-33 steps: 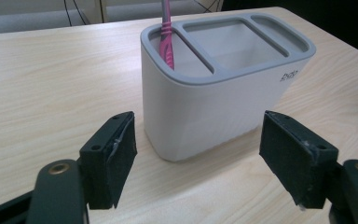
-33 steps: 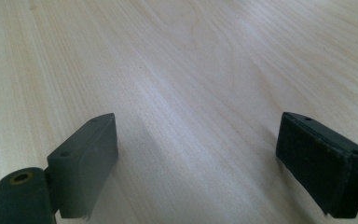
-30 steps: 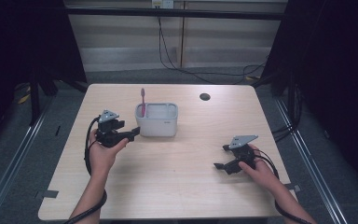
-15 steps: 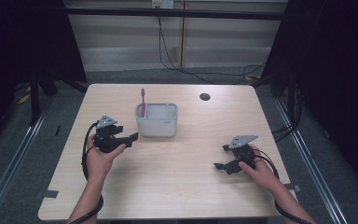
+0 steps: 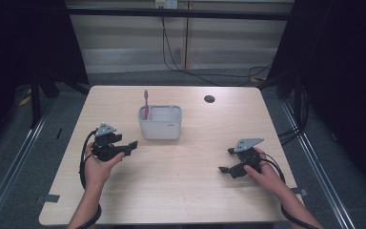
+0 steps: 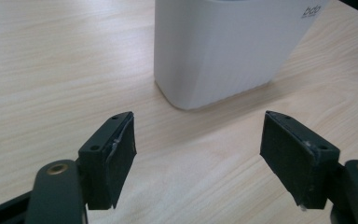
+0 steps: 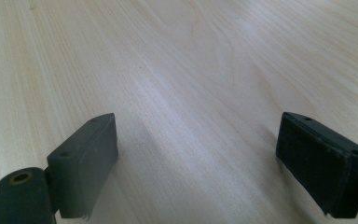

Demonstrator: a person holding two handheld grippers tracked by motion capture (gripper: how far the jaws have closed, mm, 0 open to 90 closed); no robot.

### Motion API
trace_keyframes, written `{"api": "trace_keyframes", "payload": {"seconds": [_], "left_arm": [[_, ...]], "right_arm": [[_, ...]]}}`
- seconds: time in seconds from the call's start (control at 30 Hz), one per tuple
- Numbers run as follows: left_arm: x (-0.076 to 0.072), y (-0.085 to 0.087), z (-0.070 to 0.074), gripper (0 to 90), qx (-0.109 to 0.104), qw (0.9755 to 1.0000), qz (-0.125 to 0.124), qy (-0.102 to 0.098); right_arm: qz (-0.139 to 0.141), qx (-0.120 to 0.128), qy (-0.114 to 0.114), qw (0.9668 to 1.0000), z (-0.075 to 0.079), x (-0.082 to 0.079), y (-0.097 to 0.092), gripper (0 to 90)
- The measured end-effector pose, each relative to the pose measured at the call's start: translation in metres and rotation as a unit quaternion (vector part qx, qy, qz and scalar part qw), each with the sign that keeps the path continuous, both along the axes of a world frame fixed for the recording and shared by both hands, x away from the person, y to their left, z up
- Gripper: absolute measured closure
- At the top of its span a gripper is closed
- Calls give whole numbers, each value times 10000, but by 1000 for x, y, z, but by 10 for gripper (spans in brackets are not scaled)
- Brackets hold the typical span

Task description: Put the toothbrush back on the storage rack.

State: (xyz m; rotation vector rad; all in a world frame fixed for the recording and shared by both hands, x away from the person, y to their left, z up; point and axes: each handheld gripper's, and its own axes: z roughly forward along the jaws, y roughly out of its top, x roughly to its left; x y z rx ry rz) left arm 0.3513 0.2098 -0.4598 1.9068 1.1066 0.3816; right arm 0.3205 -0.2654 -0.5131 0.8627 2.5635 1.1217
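Light wood table (image 5: 181, 191), round dark grommet hole (image 5: 209, 99) near its far right edge. Grey floor around it, black cables (image 5: 195, 71) trailing along the back wall. Small tape marks (image 5: 51, 198) on the floor at the near left corner.

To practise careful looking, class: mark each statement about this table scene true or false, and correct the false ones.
1. A pink toothbrush stands upright in the white holder. True.
2. The left gripper is shut on the holder. False: its jaws are open, short of the holder.
3. The right gripper is open, with nothing between its jaws. True.
4. The holder lies tipped on its side. False: it stands upright on the wooden table.
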Motion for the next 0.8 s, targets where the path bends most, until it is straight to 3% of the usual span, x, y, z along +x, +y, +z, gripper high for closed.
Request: {"api": "trace_keyframes", "payload": {"seconds": [0.43,0.8], "left_arm": [[-5,6,-11,263,76,9998,-170,83],[-9,18,-23,264,182,9996,-97,201]], "right_arm": [[-2,-2,2,10000,0,0,0,124],[-4,-6,1,10000,0,0,0,123]]}}
